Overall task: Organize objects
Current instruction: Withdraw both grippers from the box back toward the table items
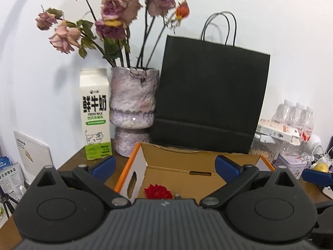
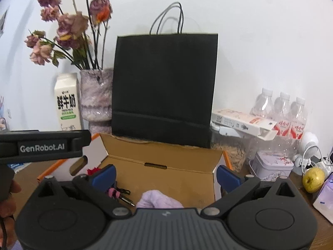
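Note:
An open cardboard box (image 1: 177, 164) (image 2: 166, 156) with an orange rim sits on the wooden desk in front of both grippers. Inside it lie a red rose head (image 1: 158, 191) (image 2: 93, 170), a lilac cloth (image 2: 160, 201) and small dark cables with a pink piece (image 2: 119, 193). My left gripper (image 1: 165, 164) stands open above the box's near edge, nothing between its blue pads. My right gripper (image 2: 165, 174) is also open wide over the box, just above the cloth, holding nothing. The left gripper's body (image 2: 43, 145) shows at the left of the right wrist view.
A black paper bag (image 1: 210, 95) (image 2: 164, 87) stands behind the box, beside a purple vase of dried roses (image 1: 133, 108) and a milk carton (image 1: 95, 114). At the right are water bottles (image 2: 281, 112), a small tin (image 2: 272, 165), a yellow-green fruit (image 2: 313, 179) and white cables.

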The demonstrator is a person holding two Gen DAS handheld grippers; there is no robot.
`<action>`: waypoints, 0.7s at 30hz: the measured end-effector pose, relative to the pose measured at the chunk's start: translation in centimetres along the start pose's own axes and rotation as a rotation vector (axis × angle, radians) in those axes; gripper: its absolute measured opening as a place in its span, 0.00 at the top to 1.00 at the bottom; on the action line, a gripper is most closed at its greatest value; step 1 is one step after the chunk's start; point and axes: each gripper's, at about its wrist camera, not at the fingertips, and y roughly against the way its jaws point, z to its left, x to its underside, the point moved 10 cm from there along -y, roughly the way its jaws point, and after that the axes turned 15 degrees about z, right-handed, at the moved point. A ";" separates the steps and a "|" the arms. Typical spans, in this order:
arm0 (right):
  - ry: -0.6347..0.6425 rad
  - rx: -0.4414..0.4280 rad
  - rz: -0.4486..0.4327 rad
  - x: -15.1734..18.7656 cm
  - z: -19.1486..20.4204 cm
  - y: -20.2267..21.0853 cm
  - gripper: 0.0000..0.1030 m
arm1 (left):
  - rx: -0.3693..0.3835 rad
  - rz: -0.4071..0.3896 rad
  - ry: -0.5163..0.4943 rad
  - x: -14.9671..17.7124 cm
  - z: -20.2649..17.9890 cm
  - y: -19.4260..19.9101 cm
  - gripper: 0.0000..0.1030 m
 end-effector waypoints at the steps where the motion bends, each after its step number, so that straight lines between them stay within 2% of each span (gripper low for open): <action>1: 0.004 -0.001 -0.009 -0.1 0.1 0.4 0.00 | 0.000 -0.006 0.002 0.0 0.1 0.4 0.00; 9: 0.018 0.004 -0.060 0.1 0.5 3.6 0.00 | 0.016 -0.041 -0.004 0.3 0.3 3.5 0.00; 21: 0.010 0.014 -0.095 2.2 0.2 8.0 0.00 | 0.034 -0.068 -0.013 2.2 0.8 8.3 0.00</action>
